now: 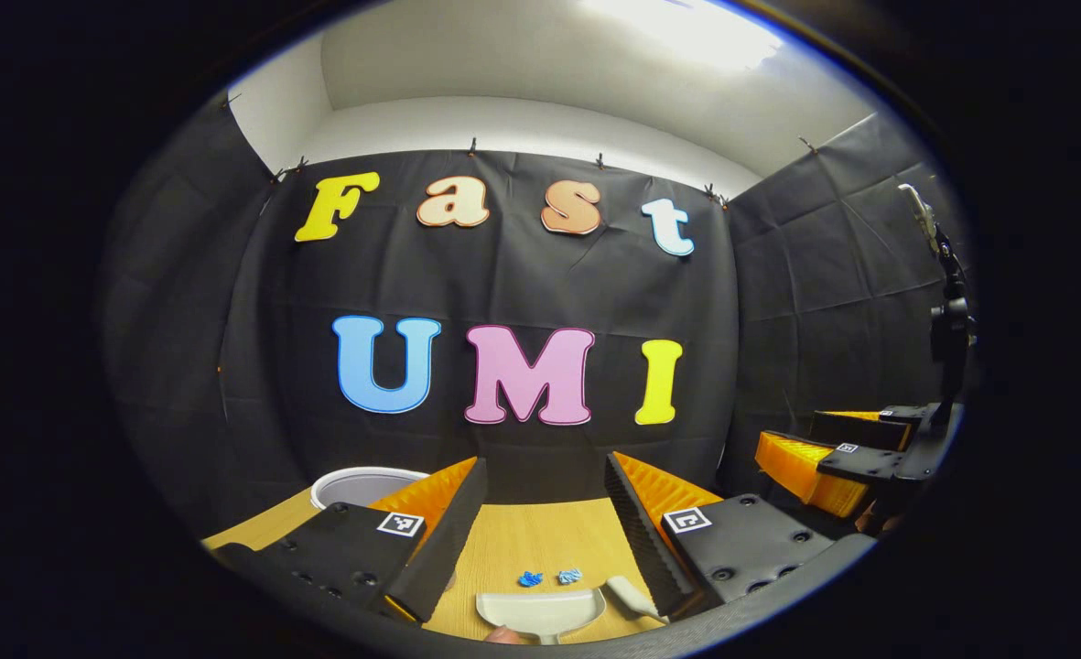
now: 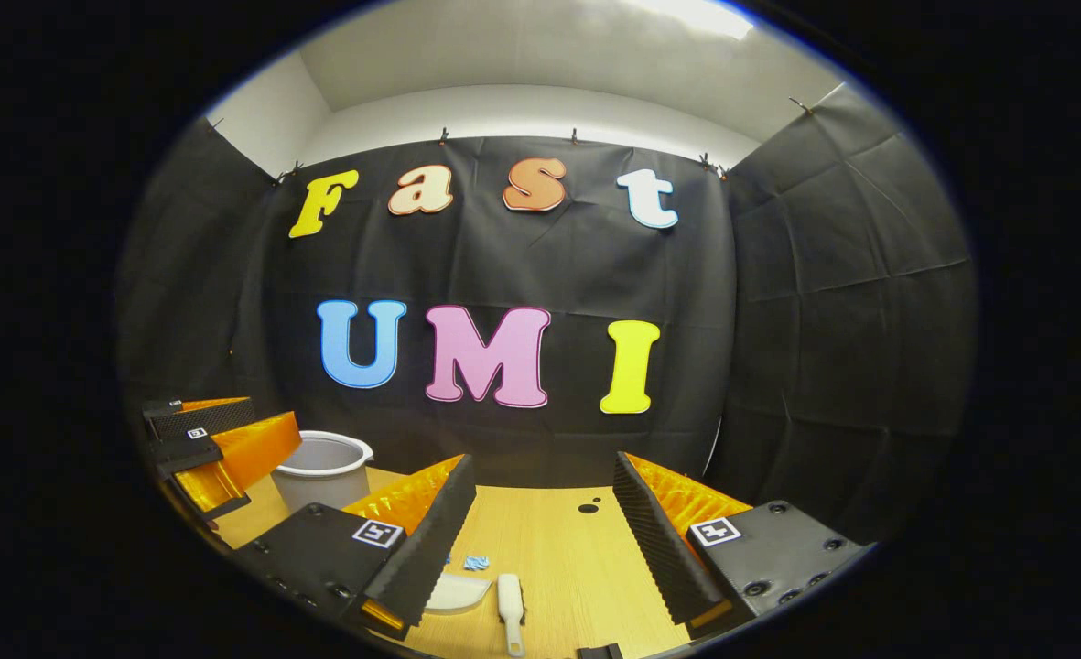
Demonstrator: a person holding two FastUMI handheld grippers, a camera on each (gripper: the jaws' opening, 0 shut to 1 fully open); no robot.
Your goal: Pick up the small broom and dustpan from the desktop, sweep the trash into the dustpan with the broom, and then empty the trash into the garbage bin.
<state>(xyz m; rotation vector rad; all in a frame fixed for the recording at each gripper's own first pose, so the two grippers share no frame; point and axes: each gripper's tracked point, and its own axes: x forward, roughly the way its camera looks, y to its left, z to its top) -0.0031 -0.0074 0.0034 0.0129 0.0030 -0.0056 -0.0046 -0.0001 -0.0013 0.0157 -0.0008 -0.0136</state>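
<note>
Now: both tongs apart, nothing grasped.
Left tongs (image 1: 540, 531) should descend onto the dustpan (image 1: 540, 611) just ahead; right tongs (image 2: 540, 531) onto the broom (image 2: 510, 599) handle, squarely.

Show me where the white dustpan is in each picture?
Left gripper view: the dustpan lies at the bottom middle on the wooden desktop, just below two blue scraps of trash.
Right gripper view: the dustpan lies at the bottom, left of middle, partly hidden behind a gripper finger, with the small broom to its right.
Shared landmark: the white garbage bin, far left on the desk.
</note>
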